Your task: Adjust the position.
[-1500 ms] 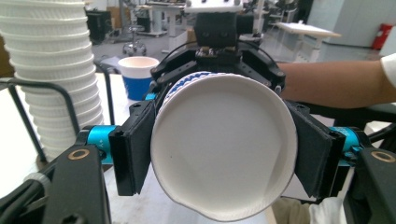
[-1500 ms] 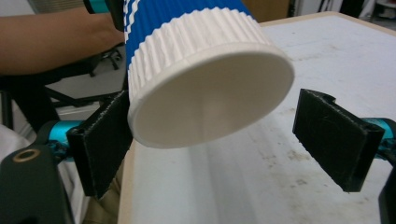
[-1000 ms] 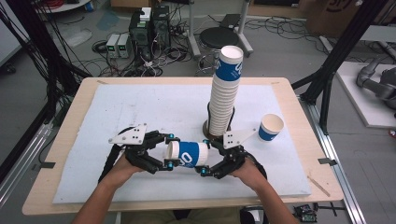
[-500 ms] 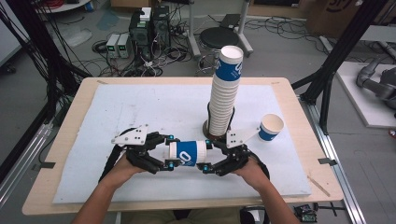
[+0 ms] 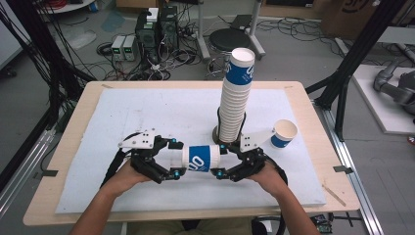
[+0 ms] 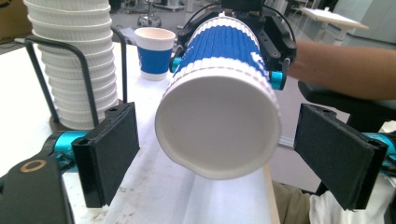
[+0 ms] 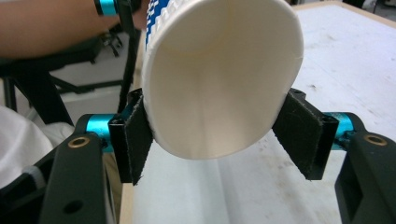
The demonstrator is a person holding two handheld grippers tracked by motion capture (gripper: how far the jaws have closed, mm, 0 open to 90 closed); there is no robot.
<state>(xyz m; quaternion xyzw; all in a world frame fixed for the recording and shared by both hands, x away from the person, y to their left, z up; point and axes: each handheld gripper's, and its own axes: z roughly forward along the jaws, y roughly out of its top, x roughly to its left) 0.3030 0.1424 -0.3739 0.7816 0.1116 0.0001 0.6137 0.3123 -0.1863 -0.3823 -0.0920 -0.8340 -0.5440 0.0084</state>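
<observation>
Both grippers, the left gripper (image 5: 177, 159) and right gripper (image 5: 221, 160), were black with cyan fittings and dark padded jaws; each carried a pale three-cornered plate; black cables trailed nearward; the forearms were unsleeved.

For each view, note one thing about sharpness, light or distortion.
High view: soft and grainy, even light, cup stack leaning outward. Left gripper view: cup sharp, room behind blurred. Right gripper view: cup close and soft, its white rim bright.
</observation>
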